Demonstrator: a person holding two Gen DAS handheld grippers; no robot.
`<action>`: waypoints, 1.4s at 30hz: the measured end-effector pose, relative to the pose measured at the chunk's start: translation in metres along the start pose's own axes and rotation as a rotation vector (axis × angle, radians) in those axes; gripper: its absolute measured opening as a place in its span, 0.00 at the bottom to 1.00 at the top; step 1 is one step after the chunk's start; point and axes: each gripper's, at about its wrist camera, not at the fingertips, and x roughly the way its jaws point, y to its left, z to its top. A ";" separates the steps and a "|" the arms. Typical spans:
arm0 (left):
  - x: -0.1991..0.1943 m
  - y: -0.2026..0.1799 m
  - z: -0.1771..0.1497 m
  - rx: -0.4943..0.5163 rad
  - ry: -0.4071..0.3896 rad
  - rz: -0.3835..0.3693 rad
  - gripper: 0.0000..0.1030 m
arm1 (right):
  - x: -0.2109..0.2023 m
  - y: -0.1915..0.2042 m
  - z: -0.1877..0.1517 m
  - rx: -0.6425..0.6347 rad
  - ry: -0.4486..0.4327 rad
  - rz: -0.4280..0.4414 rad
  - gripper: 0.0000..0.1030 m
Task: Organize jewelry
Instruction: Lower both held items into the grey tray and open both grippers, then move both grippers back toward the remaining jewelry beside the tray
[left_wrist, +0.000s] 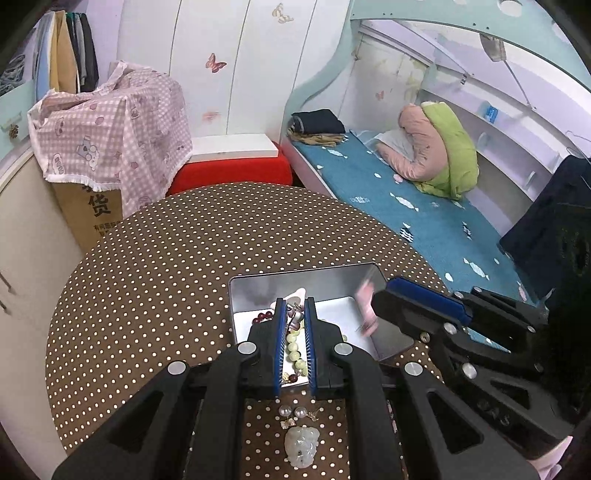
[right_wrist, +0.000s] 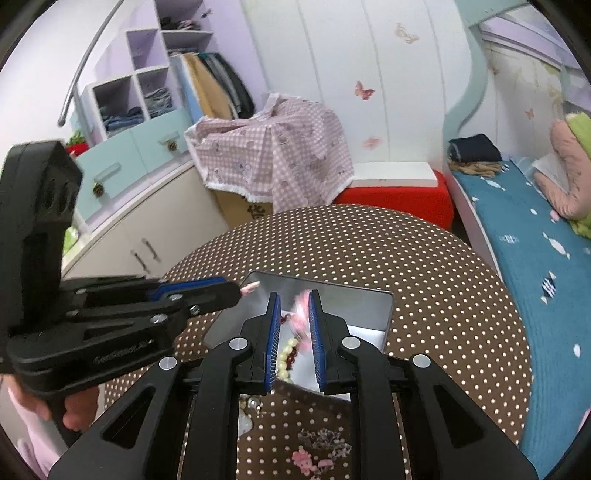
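A silver metal tin (left_wrist: 251, 291) stands open on the polka-dot table (left_wrist: 166, 266), with a green bead bracelet (left_wrist: 293, 341) and dark red beads (left_wrist: 264, 316) inside. My left gripper (left_wrist: 295, 306) hangs over the tin, jaws nearly closed on a small grey-pink ornament (left_wrist: 294, 318). My right gripper (right_wrist: 293, 301) is over the tin (right_wrist: 384, 314), jaws slightly apart, with a blurred pink piece (right_wrist: 301, 317) between them, seemingly dropping. Pearl earrings (left_wrist: 291, 411) and a pale jade pendant (left_wrist: 302, 445) lie on the table under my left gripper. A pink floral clip (right_wrist: 306, 459) and a dark patterned piece (right_wrist: 325, 441) lie below my right gripper.
A bed with a blue cover (left_wrist: 424, 206) runs along the right. A red stool (left_wrist: 232, 171) with a white board stands behind the table. A checked cloth covers a cardboard box (left_wrist: 110, 136) at the left, next to cabinets (right_wrist: 140, 229).
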 end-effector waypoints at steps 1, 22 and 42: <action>0.000 0.003 0.000 -0.006 0.002 -0.001 0.09 | -0.001 0.000 0.000 0.005 0.001 -0.005 0.24; -0.013 0.015 -0.015 -0.062 0.017 0.090 0.48 | -0.023 -0.022 -0.011 0.077 -0.001 -0.139 0.75; -0.031 0.014 -0.057 -0.091 0.059 0.124 0.48 | -0.057 -0.007 -0.044 0.072 -0.003 -0.207 0.81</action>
